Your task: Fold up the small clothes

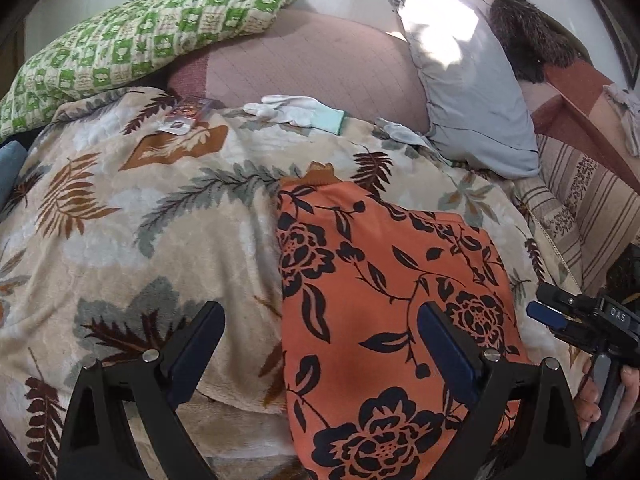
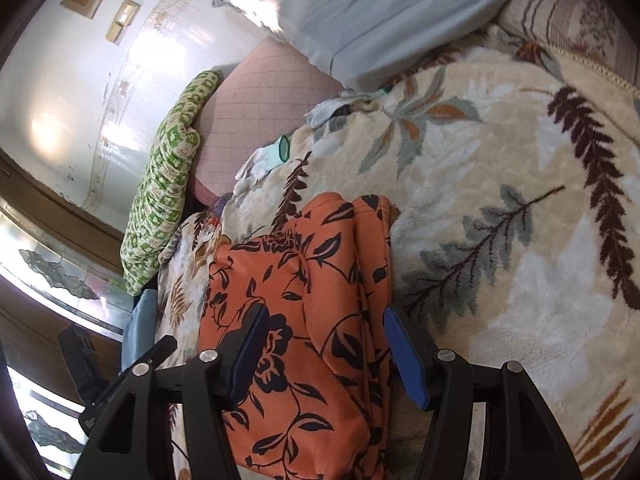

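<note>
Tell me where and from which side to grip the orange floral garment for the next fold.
Probably the near corners of the orange floral garment, coming from the near side. It lies flat on the leaf-print blanket, and the left gripper and right gripper hang open there.

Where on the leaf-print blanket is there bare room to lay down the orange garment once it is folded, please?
The widest free patch is the leaf-print blanket left of the orange floral garment, up to the green checked pillow. It is crowded farther back: white gloves and a small packet lie before the pink cushion, and the grey pillow blocks the right.
</note>
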`<state>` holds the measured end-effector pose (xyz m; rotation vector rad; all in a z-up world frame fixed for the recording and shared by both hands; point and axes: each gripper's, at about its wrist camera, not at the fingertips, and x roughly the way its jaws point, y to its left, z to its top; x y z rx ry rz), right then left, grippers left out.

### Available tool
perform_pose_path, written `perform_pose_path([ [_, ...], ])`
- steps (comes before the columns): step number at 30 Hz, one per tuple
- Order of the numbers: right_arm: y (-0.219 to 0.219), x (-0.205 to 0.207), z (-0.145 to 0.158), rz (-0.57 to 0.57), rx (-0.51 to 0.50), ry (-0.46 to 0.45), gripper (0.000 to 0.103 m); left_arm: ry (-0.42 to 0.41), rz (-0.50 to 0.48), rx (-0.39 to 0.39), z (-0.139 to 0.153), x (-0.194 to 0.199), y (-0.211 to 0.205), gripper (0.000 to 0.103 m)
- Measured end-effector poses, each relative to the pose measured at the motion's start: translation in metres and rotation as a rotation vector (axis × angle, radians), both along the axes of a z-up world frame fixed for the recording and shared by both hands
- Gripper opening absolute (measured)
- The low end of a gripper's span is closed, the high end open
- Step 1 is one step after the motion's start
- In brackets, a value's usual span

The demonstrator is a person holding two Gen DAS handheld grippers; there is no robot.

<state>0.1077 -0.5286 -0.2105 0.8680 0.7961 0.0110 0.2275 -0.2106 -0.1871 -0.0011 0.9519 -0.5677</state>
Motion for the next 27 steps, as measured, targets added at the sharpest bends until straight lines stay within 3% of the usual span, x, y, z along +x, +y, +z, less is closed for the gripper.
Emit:
perform_pose_path([
  [6,0.004,0.020,-0.022,0.044,0.001,0.070,0.064,0.044,-0.012,0.006,-0.011,0.008,0.000,0.097],
  [9,0.014,0.025,-0.023,0.077,-0.045,0.096,0.064,0.075,-0.019,-0.009,-0.017,0.012,0.000,0.097],
  [13,0.015,0.026,-0.025,0.084,-0.061,0.107,0.065,0.118,-0.068,-0.036,-0.023,0.012,-0.006,0.097],
  [22,0.015,0.021,-0.020,0.083,-0.050,0.070,0.065,0.118,-0.093,-0.067,-0.021,0.006,-0.009,0.097],
  [27,0.015,0.022,-0.024,0.066,-0.075,0.112,0.066,0.147,-0.086,-0.087,-0.026,0.009,-0.007,0.097],
])
